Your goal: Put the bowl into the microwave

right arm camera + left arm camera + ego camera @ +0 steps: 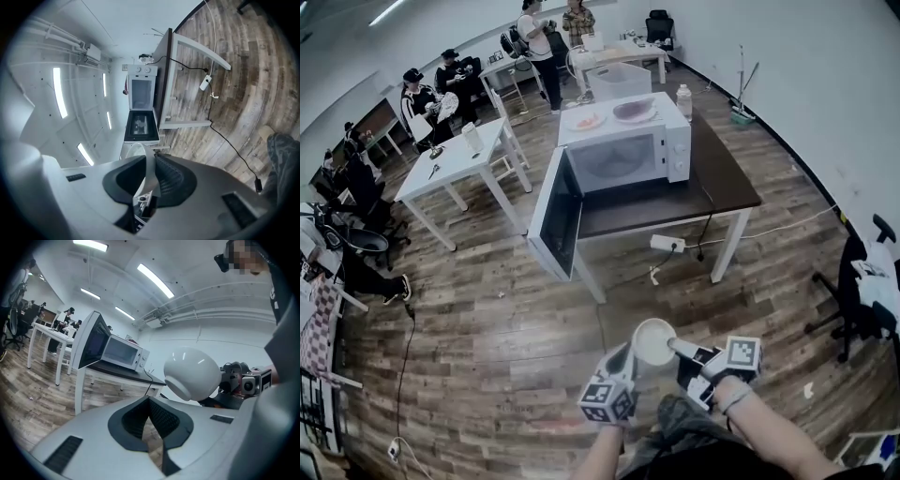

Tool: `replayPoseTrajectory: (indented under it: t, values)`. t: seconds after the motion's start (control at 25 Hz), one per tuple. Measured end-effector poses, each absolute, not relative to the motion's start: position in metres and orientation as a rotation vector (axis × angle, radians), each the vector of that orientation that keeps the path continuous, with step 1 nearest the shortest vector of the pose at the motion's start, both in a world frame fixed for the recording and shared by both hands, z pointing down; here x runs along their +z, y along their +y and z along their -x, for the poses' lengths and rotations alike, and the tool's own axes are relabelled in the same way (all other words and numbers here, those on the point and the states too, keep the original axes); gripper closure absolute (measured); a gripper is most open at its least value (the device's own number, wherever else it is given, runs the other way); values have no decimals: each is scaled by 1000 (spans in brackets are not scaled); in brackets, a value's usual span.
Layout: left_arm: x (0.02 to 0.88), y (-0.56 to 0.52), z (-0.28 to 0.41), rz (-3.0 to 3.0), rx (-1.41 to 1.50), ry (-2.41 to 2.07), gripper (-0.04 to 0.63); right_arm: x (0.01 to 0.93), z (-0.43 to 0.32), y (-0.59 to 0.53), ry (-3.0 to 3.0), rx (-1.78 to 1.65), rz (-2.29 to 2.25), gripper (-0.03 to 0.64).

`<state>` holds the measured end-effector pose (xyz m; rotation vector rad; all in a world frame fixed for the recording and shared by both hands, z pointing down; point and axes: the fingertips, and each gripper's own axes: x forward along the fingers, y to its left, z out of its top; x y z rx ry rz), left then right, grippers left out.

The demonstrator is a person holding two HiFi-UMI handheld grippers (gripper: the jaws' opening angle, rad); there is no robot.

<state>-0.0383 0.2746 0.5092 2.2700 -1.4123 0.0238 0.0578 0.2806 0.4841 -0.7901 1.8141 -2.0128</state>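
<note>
A white bowl [653, 341] is carried above the wooden floor, in front of the person. My right gripper [675, 345] is shut on its rim, and in the right gripper view the rim [149, 173] runs as a white strip between the dark pads. My left gripper [623, 361] hangs just left of the bowl, its jaws shut with nothing between them. From the left gripper view the bowl [193, 373] shows its underside, up and to the right of those jaws. Ahead, the white microwave [628, 155] stands on a dark table [722, 178], its door [558, 214] swung wide open to the left.
Two plates [635, 111] and a bottle [683, 99] rest on or behind the microwave. A power strip [667, 244] and cables hang under the table. White tables [455, 159] with seated people are at the back left. An office chair [858, 291] stands at the right.
</note>
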Motion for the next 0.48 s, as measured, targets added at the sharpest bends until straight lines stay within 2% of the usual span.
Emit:
replayPoseTrajectory:
  t: [0.48]
  values:
    - [504, 186, 28, -2271, 42, -1440, 594, 479, -61, 189, 1827, -2024, 768, 552]
